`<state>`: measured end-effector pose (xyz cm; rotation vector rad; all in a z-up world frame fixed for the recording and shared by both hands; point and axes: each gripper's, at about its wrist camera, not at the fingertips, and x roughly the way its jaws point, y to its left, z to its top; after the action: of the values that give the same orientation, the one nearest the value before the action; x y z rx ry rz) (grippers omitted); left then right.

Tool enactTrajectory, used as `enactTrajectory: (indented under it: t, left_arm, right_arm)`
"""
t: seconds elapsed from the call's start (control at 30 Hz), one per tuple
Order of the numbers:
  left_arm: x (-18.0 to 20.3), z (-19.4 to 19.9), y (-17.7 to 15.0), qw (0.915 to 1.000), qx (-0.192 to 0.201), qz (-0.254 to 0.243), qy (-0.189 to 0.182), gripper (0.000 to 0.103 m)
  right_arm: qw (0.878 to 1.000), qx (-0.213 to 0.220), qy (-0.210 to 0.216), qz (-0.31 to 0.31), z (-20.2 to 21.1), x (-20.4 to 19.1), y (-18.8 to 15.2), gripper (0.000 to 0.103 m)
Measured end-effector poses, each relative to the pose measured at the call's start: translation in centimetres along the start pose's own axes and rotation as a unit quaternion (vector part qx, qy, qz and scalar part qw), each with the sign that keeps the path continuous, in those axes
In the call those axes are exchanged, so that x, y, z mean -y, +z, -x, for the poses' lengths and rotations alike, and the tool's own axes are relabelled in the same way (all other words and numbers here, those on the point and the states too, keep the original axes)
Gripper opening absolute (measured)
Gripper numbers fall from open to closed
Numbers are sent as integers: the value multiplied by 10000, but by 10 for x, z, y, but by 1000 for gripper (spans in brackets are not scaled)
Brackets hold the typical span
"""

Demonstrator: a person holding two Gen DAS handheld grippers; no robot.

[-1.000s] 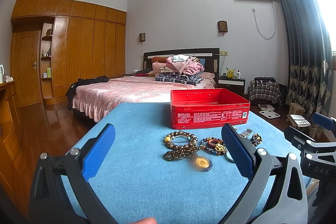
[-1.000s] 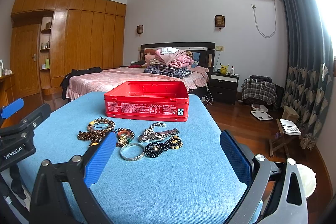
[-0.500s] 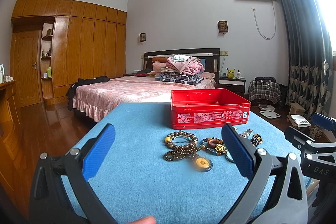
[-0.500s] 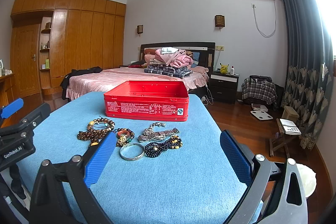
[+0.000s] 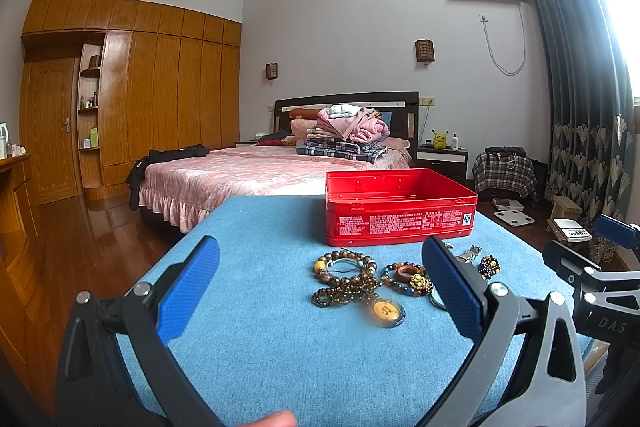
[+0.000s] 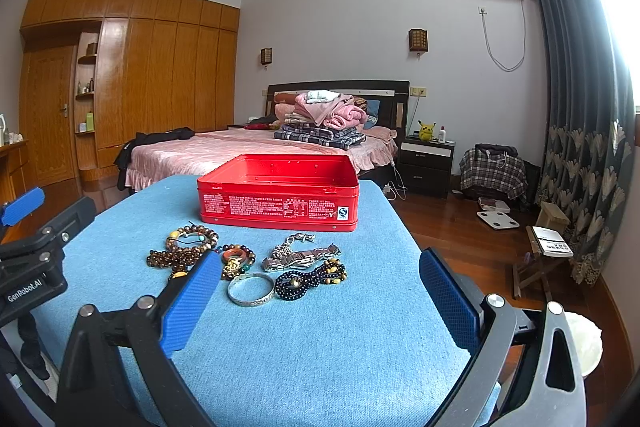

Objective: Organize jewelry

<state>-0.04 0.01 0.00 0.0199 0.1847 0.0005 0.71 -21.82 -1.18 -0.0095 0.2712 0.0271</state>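
Jewelry lies loose on the blue tabletop (image 6: 320,347), just in front of the red tin (image 6: 280,201), which stands open with no lid on it and whose visible interior we find bare. The pieces we identify are a brown bead bracelet (image 6: 192,237), a silver bangle (image 6: 251,289), a metal watch band (image 6: 302,257) and a dark bead strand (image 6: 310,277), grouped close together. We hold the left gripper (image 5: 320,291) and right gripper (image 6: 320,301) above the near table edge, both with jaws spread wide and gripping nothing.
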Motion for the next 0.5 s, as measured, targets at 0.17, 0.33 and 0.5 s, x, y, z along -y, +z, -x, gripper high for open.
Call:
enactTrajectory:
  t: [0.17, 0.33, 0.5]
  left_arm:
    - [0, 0, 0, 10000, 2, -4, 7, 98]
    - [-1, 0, -1, 10000, 2, -4, 7, 98]
    - [-1, 0, -1, 10000, 4, -10, 10, 98]
  right_arm:
    - [10000, 1, -1, 2, 0, 0, 0, 97]
    - [10000, 2, -1, -2, 0, 0, 0, 97]
    - [10000, 0, -2, -1, 0, 0, 0, 97]
